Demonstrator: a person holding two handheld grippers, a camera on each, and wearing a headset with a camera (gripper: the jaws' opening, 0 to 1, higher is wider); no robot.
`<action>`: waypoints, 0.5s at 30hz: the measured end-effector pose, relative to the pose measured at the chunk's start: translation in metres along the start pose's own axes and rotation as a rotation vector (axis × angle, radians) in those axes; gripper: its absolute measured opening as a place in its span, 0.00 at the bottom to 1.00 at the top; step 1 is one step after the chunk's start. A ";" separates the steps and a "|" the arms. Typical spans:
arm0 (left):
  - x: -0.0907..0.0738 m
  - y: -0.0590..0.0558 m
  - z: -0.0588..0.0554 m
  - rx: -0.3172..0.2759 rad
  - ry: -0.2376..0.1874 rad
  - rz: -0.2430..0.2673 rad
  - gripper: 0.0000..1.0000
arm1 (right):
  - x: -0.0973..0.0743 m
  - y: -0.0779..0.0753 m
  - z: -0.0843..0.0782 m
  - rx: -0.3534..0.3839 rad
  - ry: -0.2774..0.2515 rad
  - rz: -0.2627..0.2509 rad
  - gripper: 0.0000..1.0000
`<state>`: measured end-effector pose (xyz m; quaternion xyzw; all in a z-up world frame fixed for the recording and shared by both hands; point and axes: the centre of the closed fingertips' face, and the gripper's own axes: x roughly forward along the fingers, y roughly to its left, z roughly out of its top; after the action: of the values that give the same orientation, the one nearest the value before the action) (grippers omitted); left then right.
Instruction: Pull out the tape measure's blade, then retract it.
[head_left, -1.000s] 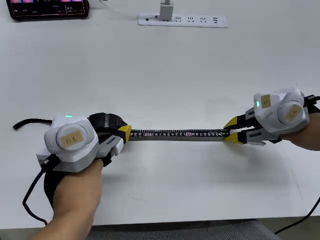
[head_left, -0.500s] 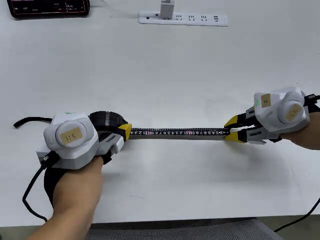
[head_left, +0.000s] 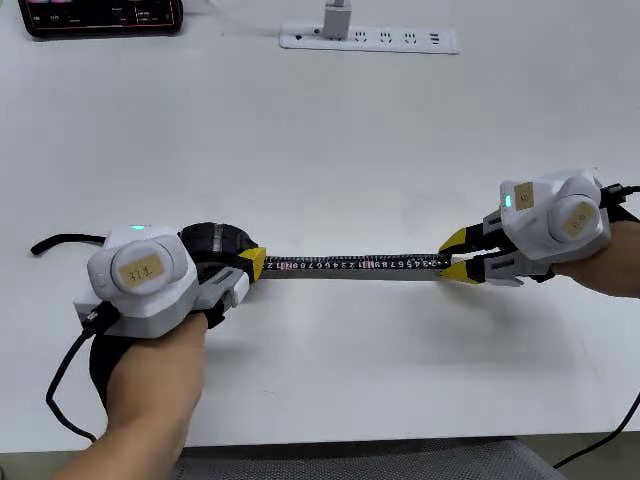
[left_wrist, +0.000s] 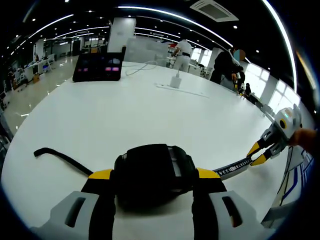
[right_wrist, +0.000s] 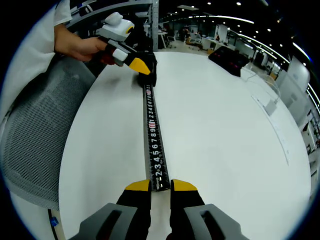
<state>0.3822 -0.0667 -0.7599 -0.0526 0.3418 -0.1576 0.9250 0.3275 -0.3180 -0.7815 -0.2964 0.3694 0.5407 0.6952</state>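
- Two hand-held grippers in use, one at each end of the tape measure (head_left: 212, 245), well apart on the white counter (head_left: 320, 150).
- Left hand-held gripper (left_wrist: 155, 175): jaws closed around the black case, one yellow tip on each side. The case rests on the counter at the near left in the head view.
- Right hand-held gripper (right_wrist: 160, 187): jaws narrow, pinching the free end of the blade (head_left: 350, 264) between the yellow tips.
- Blade: drawn out in a straight line from case to right tips, with the printed numerals facing up. They are readable in the right gripper view. Cannot tell whether the blade touches the counter along its length.
- Black strap (head_left: 60, 242) trails from the case to the left, lying on the counter.
- Far edge of the counter: white power strip (head_left: 368, 39) with a plug in it, and a dark screen device (head_left: 100, 15) at the far left corner.
- Grey mesh chair (right_wrist: 30, 140) sits at the near edge of the counter in the right gripper view.
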 end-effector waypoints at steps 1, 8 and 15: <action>0.000 0.000 0.000 -0.003 0.000 -0.001 0.57 | 0.001 0.000 0.002 0.000 -0.006 0.003 0.10; 0.001 0.001 0.000 -0.009 0.001 -0.008 0.57 | 0.005 0.000 0.009 -0.001 -0.016 0.012 0.10; 0.001 0.001 0.000 -0.011 0.003 -0.011 0.57 | 0.010 -0.001 0.016 -0.003 -0.023 0.021 0.10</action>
<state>0.3833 -0.0659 -0.7609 -0.0595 0.3437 -0.1608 0.9233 0.3330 -0.2998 -0.7804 -0.2873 0.3637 0.5518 0.6933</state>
